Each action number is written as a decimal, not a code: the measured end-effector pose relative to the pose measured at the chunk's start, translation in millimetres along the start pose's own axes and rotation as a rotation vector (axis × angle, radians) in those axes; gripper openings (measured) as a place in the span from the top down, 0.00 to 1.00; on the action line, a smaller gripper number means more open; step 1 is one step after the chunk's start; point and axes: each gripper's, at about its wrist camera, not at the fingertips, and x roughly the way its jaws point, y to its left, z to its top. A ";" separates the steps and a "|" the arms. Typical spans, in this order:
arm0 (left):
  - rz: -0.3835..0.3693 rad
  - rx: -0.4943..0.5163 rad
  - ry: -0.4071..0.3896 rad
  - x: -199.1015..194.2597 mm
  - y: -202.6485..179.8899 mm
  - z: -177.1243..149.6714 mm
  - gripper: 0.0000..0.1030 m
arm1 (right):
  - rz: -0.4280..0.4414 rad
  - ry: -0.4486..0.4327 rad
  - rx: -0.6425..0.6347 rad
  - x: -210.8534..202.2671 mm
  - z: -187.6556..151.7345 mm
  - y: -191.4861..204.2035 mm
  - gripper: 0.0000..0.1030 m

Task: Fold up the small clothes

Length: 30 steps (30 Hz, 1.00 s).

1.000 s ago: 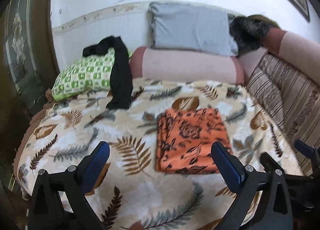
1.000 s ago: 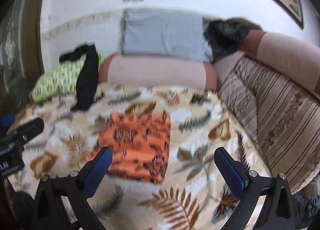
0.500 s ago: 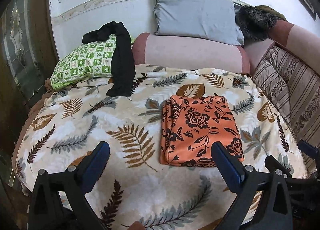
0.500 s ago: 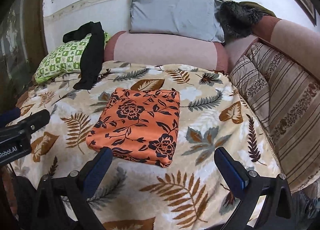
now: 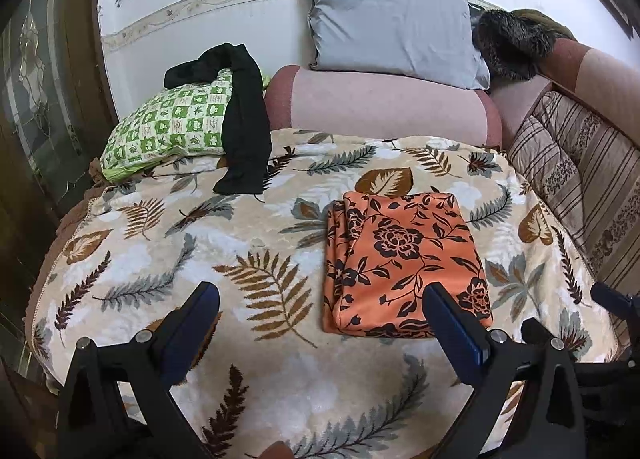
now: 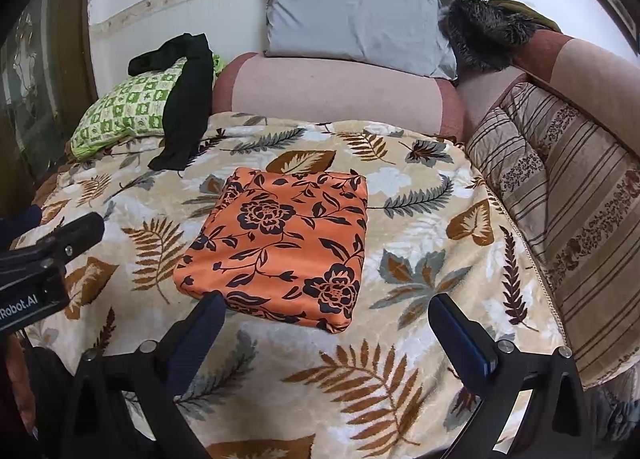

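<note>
Both grippers, left gripper (image 5: 320,311) and right gripper (image 6: 326,319), are held wide apart and empty above the near edge of the leaf-patterned beige blanket (image 5: 260,251). An orange floral garment (image 6: 284,243), folded into a flat rectangle, lies mid-blanket. That fold is judged finished; next, the black garment (image 5: 242,127) draped over the green checked pillow (image 5: 168,127) would need fetching.
</note>
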 end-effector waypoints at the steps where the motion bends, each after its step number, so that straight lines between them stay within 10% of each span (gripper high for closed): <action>1: 0.003 0.000 -0.005 0.4 0.4 0.5 0.02 | 0.000 0.001 -0.002 1.1 0.3 0.7 0.00; 30: -0.004 -0.006 0.021 10.2 -1.3 3.0 0.02 | -0.001 -0.001 -0.008 6.9 7.0 4.4 0.00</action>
